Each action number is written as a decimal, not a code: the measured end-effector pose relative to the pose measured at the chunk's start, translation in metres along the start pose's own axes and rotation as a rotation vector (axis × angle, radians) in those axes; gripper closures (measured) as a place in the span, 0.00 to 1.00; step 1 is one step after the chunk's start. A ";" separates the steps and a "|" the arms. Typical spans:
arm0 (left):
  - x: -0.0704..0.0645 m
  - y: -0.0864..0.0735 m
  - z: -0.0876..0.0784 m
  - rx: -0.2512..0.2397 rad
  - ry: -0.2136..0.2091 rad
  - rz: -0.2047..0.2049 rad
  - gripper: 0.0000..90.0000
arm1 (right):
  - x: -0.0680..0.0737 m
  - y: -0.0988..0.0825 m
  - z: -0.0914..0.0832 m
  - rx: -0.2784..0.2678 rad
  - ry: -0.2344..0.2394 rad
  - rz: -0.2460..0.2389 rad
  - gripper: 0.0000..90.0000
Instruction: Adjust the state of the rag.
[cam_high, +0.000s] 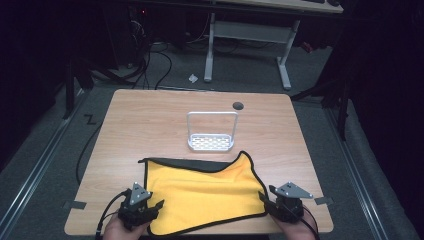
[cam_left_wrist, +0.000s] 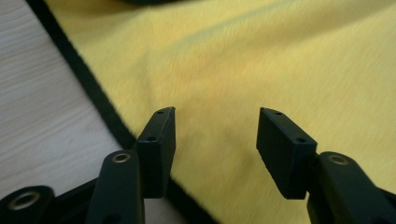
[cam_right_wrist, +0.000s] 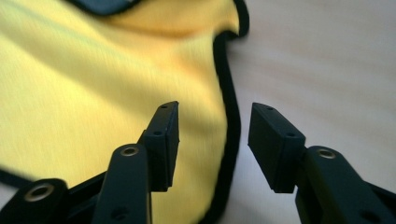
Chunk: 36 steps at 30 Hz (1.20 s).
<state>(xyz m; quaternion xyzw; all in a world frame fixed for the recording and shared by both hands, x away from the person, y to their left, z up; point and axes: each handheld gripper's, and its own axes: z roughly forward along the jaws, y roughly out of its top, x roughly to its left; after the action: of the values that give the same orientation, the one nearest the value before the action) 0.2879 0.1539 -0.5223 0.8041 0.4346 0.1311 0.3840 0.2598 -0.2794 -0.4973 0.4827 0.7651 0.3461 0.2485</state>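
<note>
A yellow cloth (cam_high: 205, 195) with a black border lies spread on the near half of the wooden table (cam_high: 150, 120), its near edge close to the table's front edge. Its far right corner rises to a point, and along the far edge a strip is folded over so the dark underside shows. The cloth is not quite flat; soft wrinkles run across it.

The left gripper (cam_high: 155, 206) sits at the cloth's near left corner, held by a hand (cam_high: 117, 229) at the bottom of the high view. In the left gripper view its jaws stand apart over the yellow fabric (cam_left_wrist: 261, 60), one jaw near the black border (cam_left_wrist: 93, 93), with nothing pinched between them. It is released.

The right gripper (cam_high: 264, 199) sits at the cloth's right edge, also low at the table's front. In the right gripper view its jaws are spread, and the black border (cam_right_wrist: 231, 112) runs down through the gap between them, with yellow cloth on one side and bare table (cam_right_wrist: 327, 60) on the other. The pads do not press on the fabric, so it is released too.

Beyond the cloth, near the middle of the table, stands a small white rack (cam_high: 211, 132) with a perforated base and a tall wire handle, well apart from both grippers. A dark round hole (cam_high: 238, 105) sits in the tabletop behind it
</note>
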 end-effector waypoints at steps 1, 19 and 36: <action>0.002 0.004 0.004 -0.009 -0.027 -0.028 0.55 | 0.001 0.008 0.002 -0.013 -0.004 -0.016 0.65; 0.006 -0.010 -0.007 0.041 -0.048 0.009 0.62 | 0.015 0.000 0.031 0.077 0.072 -0.081 0.73; 0.070 0.055 0.040 -0.042 -0.016 -0.103 0.70 | -0.005 0.065 0.095 0.039 0.000 -0.072 0.61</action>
<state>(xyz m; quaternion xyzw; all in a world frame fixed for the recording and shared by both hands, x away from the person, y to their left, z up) 0.3838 0.1711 -0.5172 0.7733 0.4694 0.1138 0.4107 0.3667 -0.2376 -0.5082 0.4596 0.7887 0.3218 0.2515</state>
